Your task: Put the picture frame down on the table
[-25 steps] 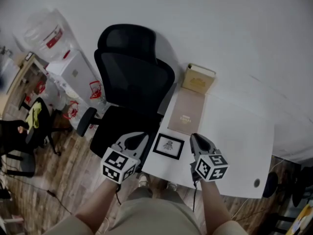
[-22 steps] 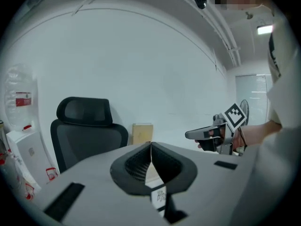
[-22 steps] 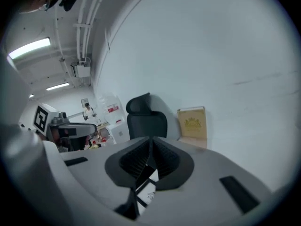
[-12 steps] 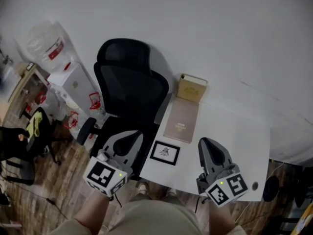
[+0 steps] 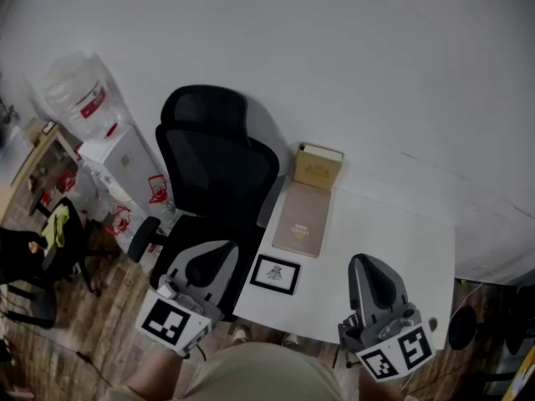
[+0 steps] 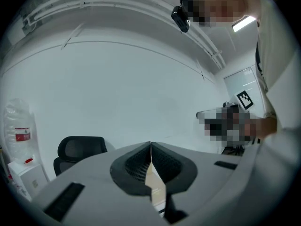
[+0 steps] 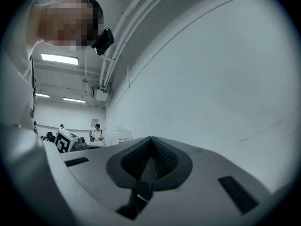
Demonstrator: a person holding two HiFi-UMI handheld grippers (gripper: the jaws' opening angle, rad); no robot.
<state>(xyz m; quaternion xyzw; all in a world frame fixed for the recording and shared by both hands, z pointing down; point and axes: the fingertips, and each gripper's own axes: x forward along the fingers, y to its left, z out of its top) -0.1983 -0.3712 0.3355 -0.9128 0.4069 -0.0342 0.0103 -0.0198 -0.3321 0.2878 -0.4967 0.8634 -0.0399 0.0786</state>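
Note:
The picture frame [image 5: 276, 274], black-edged with a white mat and a small dark print, lies flat near the front left edge of the white table [image 5: 393, 241]. My left gripper [image 5: 211, 253] hovers left of the frame, over the chair seat, its jaws shut and empty. To the right of the frame, my right gripper [image 5: 369, 266] is held up above the table's front, also shut with nothing in it. Neither touches the frame. In the left gripper view the pads [image 6: 150, 147] meet at the tip, and in the right gripper view the pads [image 7: 150, 142] meet too.
A brown folder [image 5: 299, 221] lies behind the frame, and a tan box [image 5: 317, 167] stands against the wall. A black office chair [image 5: 213, 157] is pushed up to the table's left side. A water jug [image 5: 71, 86] and a white cabinet [image 5: 125, 153] stand farther left.
Both grippers have lifted up and drawn back toward my body, away from the frame. The frame stays flat on the table.

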